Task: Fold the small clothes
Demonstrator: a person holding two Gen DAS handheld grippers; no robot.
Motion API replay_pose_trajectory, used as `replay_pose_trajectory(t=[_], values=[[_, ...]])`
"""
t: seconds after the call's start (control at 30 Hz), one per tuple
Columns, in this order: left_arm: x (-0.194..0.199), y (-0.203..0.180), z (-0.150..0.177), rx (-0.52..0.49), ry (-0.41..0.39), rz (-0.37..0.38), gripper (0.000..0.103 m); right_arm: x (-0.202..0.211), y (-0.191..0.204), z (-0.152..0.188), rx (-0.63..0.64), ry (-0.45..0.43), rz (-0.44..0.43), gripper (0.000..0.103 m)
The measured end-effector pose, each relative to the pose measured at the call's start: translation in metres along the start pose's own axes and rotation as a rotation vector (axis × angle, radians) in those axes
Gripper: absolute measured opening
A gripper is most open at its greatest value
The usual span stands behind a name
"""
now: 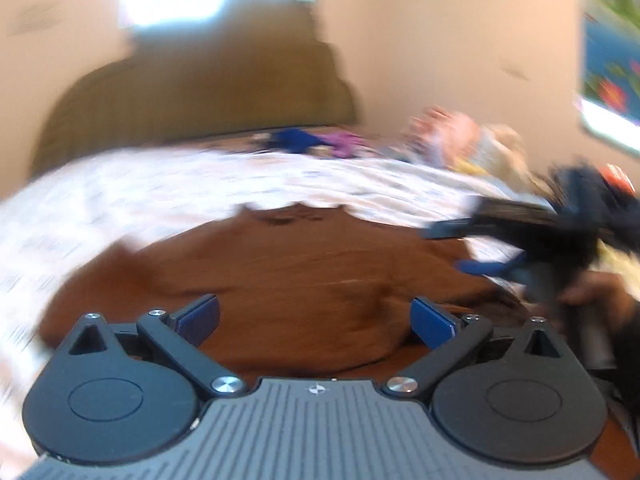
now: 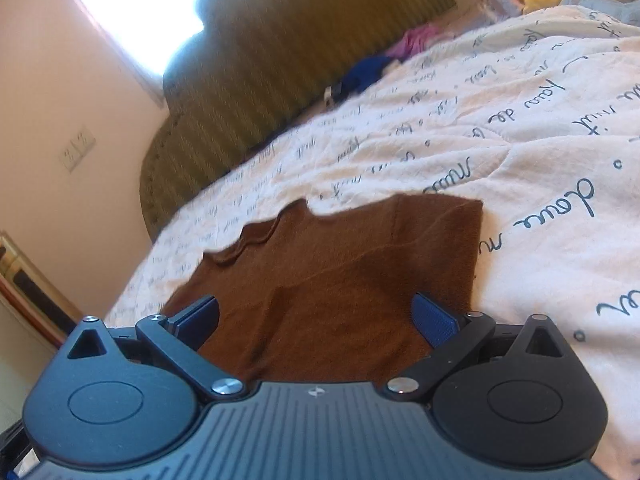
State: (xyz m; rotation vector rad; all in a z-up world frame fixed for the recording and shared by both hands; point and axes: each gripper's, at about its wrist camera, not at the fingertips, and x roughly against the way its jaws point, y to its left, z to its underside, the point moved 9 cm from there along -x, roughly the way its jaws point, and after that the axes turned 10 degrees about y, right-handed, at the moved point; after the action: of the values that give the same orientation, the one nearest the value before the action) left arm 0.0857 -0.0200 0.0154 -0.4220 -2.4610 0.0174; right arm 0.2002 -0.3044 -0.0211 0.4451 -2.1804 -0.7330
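Both grippers, left gripper (image 1: 316,320) and right gripper (image 2: 316,320), hang released and empty right over the near end of the brown top (image 2: 340,276), which lies flat on the bedspread (image 2: 460,128) running away toward its far collar, so either could grab.

Left wrist view motion-blurred; clothes pile (image 1: 472,140) indistinct; brown garment (image 2: 340,280) partly hidden.
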Motion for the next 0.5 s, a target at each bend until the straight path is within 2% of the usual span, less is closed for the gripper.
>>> replay_pose_trajectory(t=[0.07, 0.13, 0.2, 0.27, 0.37, 0.5], values=[[0.004, 0.030, 0.008, 0.120, 0.016, -0.021, 0.100, 0.014, 0.018, 0.012, -0.055, 0.071, -0.139, 0.103], [0.005, 0.062, 0.021, 0.246, 0.040, -0.047, 0.100, 0.019, 0.027, 0.031, -0.144, 0.171, -0.232, 0.103], [0.003, 0.085, 0.032, 0.385, 0.065, -0.021, 0.098, 0.016, 0.028, 0.050, -0.213, 0.263, -0.259, 0.103], [0.007, 0.100, 0.027, 0.476, 0.022, 0.015, 0.099, 0.011, 0.026, 0.062, -0.247, 0.297, -0.229, 0.102], [0.007, 0.104, 0.028, 0.457, 0.021, 0.005, 0.099, 0.011, 0.025, 0.067, -0.329, 0.270, -0.247, 0.102], [0.008, 0.100, 0.027, 0.432, 0.020, -0.001, 0.101, 0.001, 0.032, 0.069, -0.476, 0.294, -0.344, 0.103]])
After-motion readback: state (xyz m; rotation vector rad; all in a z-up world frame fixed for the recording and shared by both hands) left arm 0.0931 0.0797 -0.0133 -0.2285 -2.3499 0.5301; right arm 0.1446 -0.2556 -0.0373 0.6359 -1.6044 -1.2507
